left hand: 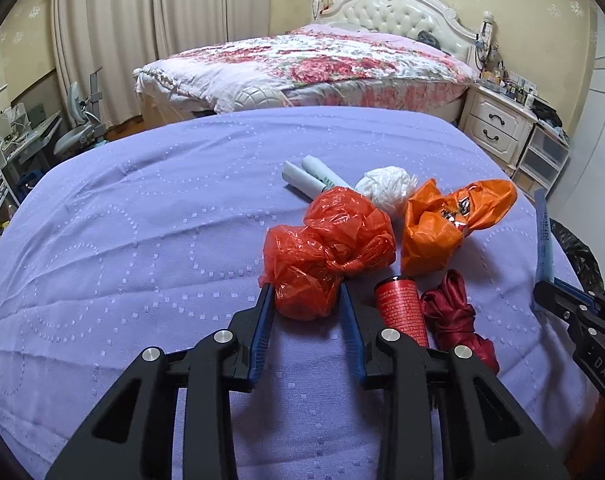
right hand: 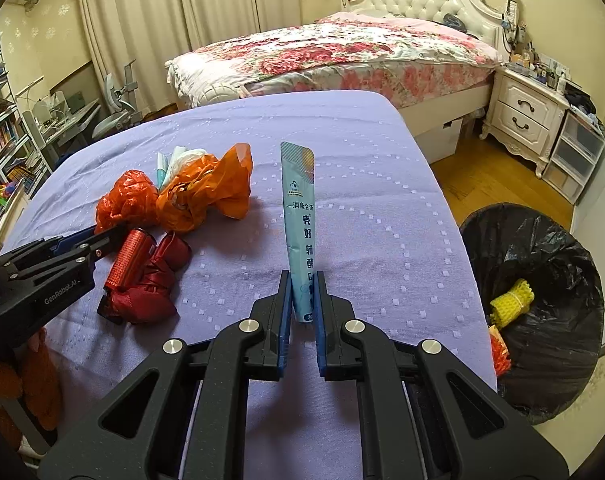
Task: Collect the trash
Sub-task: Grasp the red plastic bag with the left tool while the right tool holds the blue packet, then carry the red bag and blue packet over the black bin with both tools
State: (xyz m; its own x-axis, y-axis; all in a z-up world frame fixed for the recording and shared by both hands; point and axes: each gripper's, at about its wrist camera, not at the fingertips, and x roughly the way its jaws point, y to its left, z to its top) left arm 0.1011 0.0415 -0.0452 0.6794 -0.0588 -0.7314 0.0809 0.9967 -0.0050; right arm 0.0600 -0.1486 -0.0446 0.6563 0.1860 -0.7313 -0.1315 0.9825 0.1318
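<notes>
On a table under a purple cloth lies a heap of trash. My left gripper has its fingers on both sides of a crumpled red plastic bag, touching it. Beside the bag lie an orange bag, a white wad, rolled white paper, a red can and dark red ribbon. My right gripper is shut on a pale blue sachet that stands upright above the cloth. A bin with a black liner stands by the table's right edge.
Yellow and orange trash lies in the bin. Behind the table stand a bed with a floral quilt, a white nightstand and plastic drawers. A desk, chair and shelves crowd the left.
</notes>
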